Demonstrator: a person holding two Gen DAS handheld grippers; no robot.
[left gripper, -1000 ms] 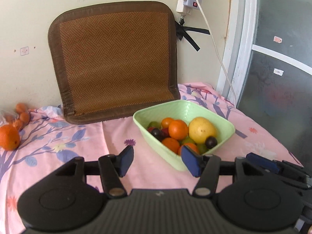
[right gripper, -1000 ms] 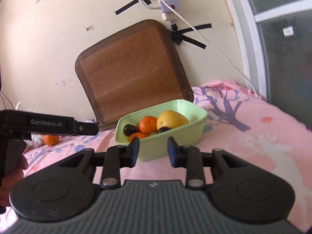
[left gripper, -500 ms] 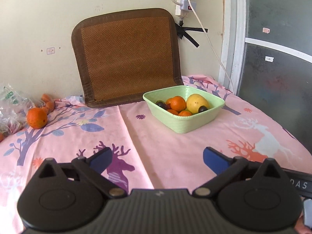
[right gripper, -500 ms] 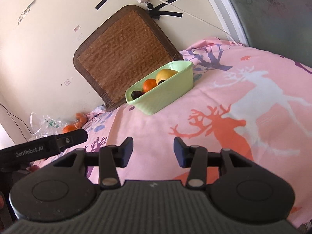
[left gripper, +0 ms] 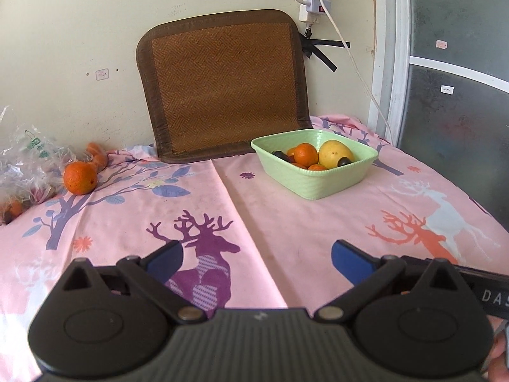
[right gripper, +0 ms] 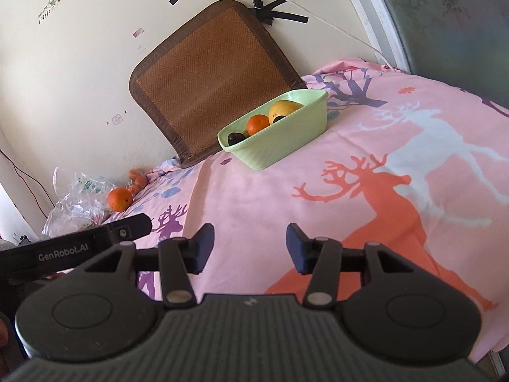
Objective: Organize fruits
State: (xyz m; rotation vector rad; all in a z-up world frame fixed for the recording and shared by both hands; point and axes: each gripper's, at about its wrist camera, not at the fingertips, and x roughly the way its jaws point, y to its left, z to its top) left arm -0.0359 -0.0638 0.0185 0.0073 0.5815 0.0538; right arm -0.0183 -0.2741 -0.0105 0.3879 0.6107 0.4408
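Fruits [left gripper: 315, 156] are seen piled in a pale green bowl [left gripper: 318, 184] that is set on the pink deer-print cloth [left gripper: 286, 229], toward the far right of the table, just in front of a brown woven mat [left gripper: 226, 86] leaned against the wall. In the left wrist view, a yellow mango [left gripper: 334, 152], an orange [left gripper: 305, 154] and dark plums [left gripper: 344, 161] are made out inside the bowl. A loose orange [left gripper: 79, 178] is found well apart from the bowl, at the far left of the cloth, beside a crumpled clear plastic bag [left gripper: 28, 162]. The left gripper [left gripper: 254, 259] is held low over the cloth with its blue-padded fingers [left gripper: 350, 261] spread wide; nothing is gripped between them. Part of the other tool is glimpsed at the lower right edge.

In the right wrist view, the same bowl [right gripper: 286, 140] is seen from its side, with the orange [right gripper: 257, 124], the mango [right gripper: 281, 109] and a plum [right gripper: 234, 137] showing above the rim. The loose orange [right gripper: 120, 199] and the plastic bag [right gripper: 76, 203] are placed at the left, near the wall. The right gripper [right gripper: 249, 248] is pointed over bare cloth [right gripper: 254, 197], well short of the bowl; its jaws are opening and nothing is held between the pads [right gripper: 294, 248]. The black body of the left gripper [right gripper: 79, 242] is visible at the left edge.
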